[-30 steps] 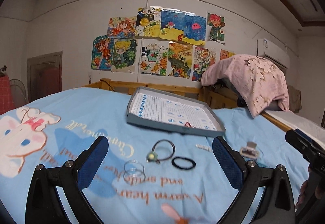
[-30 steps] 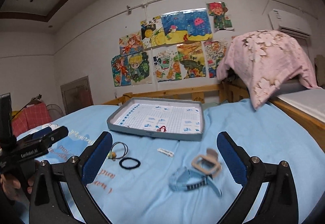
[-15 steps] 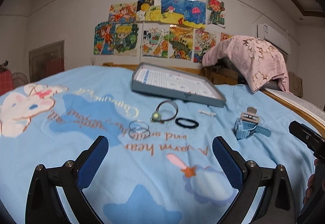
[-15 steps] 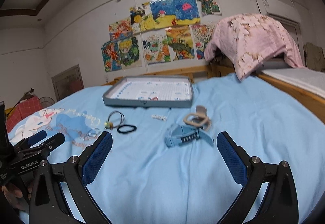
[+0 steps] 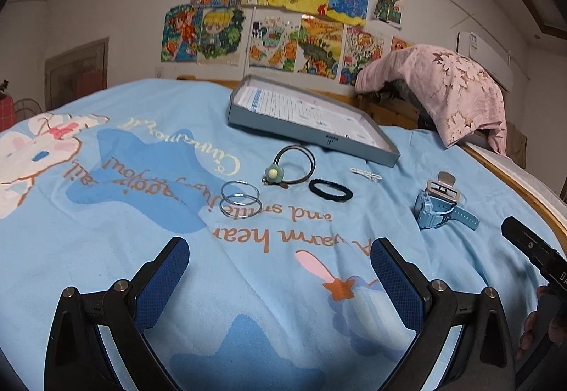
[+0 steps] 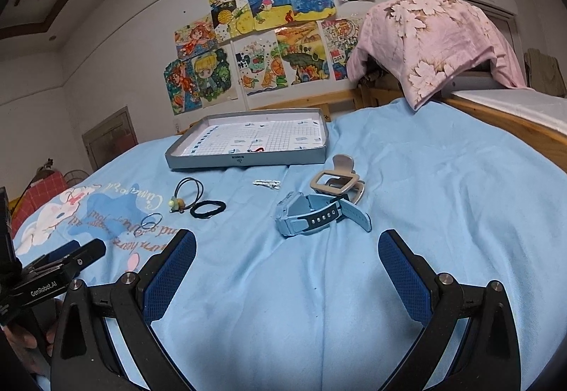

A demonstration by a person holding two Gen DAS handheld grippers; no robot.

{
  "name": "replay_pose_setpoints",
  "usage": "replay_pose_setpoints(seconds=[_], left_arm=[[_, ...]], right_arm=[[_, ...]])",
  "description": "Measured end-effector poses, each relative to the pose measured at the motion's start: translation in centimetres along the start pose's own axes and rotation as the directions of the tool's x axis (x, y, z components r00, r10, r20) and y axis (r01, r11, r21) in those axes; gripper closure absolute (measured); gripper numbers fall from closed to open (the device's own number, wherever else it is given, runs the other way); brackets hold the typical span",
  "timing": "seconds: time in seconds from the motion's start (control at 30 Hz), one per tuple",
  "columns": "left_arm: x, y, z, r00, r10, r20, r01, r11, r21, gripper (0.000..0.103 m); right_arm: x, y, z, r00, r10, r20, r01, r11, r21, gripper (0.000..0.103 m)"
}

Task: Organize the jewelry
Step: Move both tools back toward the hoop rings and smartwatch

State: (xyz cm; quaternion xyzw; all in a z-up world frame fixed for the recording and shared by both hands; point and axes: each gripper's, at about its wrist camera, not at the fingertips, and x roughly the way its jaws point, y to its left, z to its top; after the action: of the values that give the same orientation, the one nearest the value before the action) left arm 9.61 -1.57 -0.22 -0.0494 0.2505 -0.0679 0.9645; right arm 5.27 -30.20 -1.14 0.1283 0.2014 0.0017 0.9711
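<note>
Two wide-open, empty jaws of the left gripper [image 5: 278, 268] frame a blue bedsheet [image 5: 106, 249]; two clear bangles [image 5: 239, 201], a hair tie [image 5: 330, 190] and a grey tray [image 5: 312, 132] lie ahead. Right wrist view: the right gripper [image 6: 287, 261], equally open and empty, faces a blue watch [image 6: 312, 215].

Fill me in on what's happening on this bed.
A person holds a gripper in each hand; the left gripper and right gripper are both open and empty. Hair ties, rings, a clip and a blue watch lie loose on the sheet. The grey tray holds only one small red item.
</note>
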Motion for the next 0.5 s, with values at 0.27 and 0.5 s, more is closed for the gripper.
replay_pose_setpoints(seconds=[0.27, 0.5], left_arm=[[2.4, 2.0, 1.6, 0.999, 0.024, -0.027, -0.025, 0.999, -0.032, 0.0], [6.3, 2.4, 3.4, 0.997, 0.028, -0.075, -0.027, 1.0, 0.013, 0.0]], right_arm=[[2.8, 0.5, 0.1, 0.997, 0.055, -0.053, -0.055, 0.998, 0.015, 0.002], [6.8, 0.2, 0.6, 0.99, 0.089, -0.105, -0.082, 0.994, 0.07, 0.002]])
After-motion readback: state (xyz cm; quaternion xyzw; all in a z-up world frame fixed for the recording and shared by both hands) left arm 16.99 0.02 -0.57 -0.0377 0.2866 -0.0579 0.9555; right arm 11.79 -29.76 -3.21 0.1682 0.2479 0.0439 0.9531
